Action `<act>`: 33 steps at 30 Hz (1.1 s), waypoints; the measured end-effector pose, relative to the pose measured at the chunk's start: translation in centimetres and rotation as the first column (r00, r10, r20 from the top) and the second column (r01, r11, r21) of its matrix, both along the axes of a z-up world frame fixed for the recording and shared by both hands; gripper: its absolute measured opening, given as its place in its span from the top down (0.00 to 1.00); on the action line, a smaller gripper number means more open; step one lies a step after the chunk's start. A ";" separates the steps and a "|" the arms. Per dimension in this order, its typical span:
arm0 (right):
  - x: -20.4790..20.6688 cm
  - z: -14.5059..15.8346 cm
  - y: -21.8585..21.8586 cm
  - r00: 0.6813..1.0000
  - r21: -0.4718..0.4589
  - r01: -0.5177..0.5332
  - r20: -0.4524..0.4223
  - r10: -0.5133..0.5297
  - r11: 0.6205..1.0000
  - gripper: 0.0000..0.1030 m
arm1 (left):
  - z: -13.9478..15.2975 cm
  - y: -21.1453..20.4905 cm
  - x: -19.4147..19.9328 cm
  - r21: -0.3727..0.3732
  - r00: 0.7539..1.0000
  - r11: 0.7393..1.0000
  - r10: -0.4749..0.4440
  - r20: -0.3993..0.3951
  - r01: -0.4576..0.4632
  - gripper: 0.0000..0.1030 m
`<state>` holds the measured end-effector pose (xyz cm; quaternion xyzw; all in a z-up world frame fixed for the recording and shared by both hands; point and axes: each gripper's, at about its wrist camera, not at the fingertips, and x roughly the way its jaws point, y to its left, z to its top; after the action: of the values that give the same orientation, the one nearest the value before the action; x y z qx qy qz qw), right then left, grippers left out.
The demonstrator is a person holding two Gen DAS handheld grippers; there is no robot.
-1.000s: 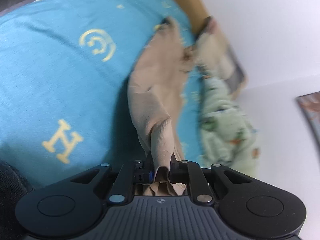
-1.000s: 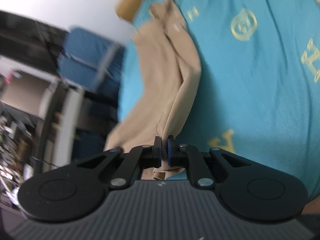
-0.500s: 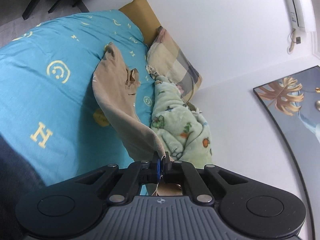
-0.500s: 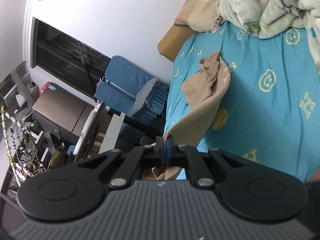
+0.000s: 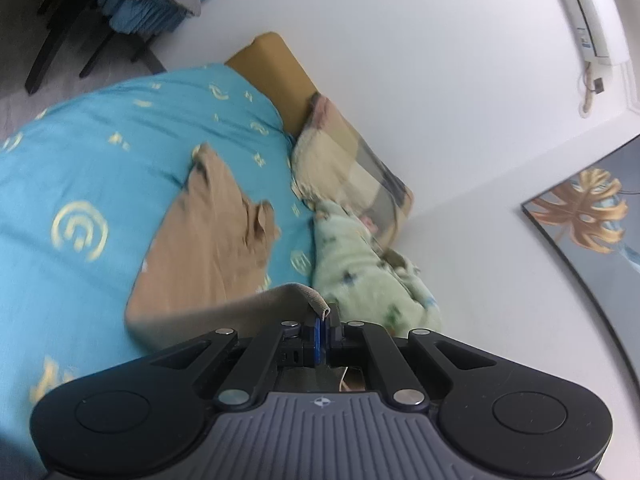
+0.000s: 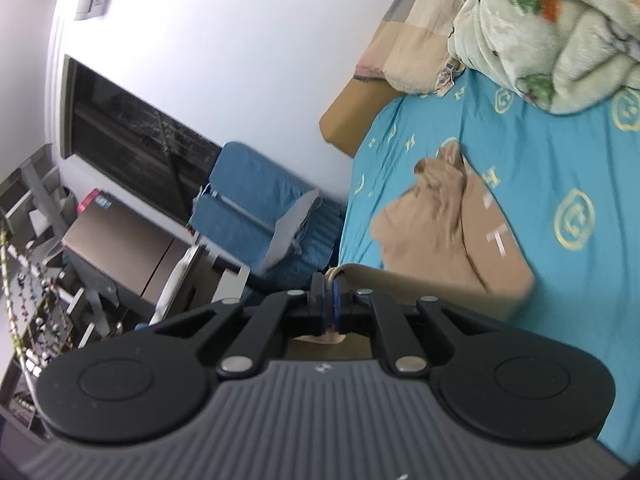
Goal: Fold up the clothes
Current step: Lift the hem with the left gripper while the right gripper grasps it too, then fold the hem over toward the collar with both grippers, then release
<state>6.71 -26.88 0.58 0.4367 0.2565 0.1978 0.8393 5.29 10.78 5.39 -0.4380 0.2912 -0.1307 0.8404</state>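
A tan garment (image 5: 212,240) lies partly on the blue bed sheet (image 5: 80,152), its far end bunched. My left gripper (image 5: 322,320) is shut on one near edge of it and holds that edge up off the bed. In the right wrist view the same garment (image 6: 448,232) spreads over the sheet (image 6: 560,184). My right gripper (image 6: 327,288) is shut on the other near edge, also lifted. The cloth stretches between the two grippers and down to the bed.
A pale green fleece blanket (image 5: 360,256) and a checked pillow (image 5: 352,168) lie at the head of the bed by the white wall. A blue folding chair (image 6: 256,216) and cluttered shelves (image 6: 36,280) stand beside the bed. A framed picture (image 5: 592,216) hangs on the wall.
Both grippers have risen and pulled back with the garment's near edge. The garment has spread out wider and flatter across the sheet.
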 end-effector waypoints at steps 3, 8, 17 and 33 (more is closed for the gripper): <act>5.0 -1.2 0.8 1.000 -0.042 0.005 0.017 -0.005 0.999 0.93 | -1.5 -0.1 5.1 0.055 1.000 0.998 0.021 0.011 -0.021 0.98; 12.3 -4.8 1.7 0.999 -0.101 0.032 0.007 -0.032 0.994 0.93 | -6.3 -0.5 14.0 0.155 1.000 0.988 0.011 -0.001 -0.011 0.98; 18.9 -12.6 3.1 0.998 -0.247 0.039 -0.038 -0.050 0.968 0.92 | -15.3 -1.0 22.4 0.281 0.996 0.957 -0.061 -0.070 0.078 0.98; 15.3 -12.7 1.2 0.996 -0.275 0.024 -0.075 -0.046 0.961 0.45 | -16.3 -2.6 19.0 0.410 0.989 0.900 -0.122 -0.087 0.147 0.50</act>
<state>21.98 -25.66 -12.09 0.3285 0.3074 0.1276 0.8839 24.33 8.16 -10.88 -0.2320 0.3667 -0.1104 0.8942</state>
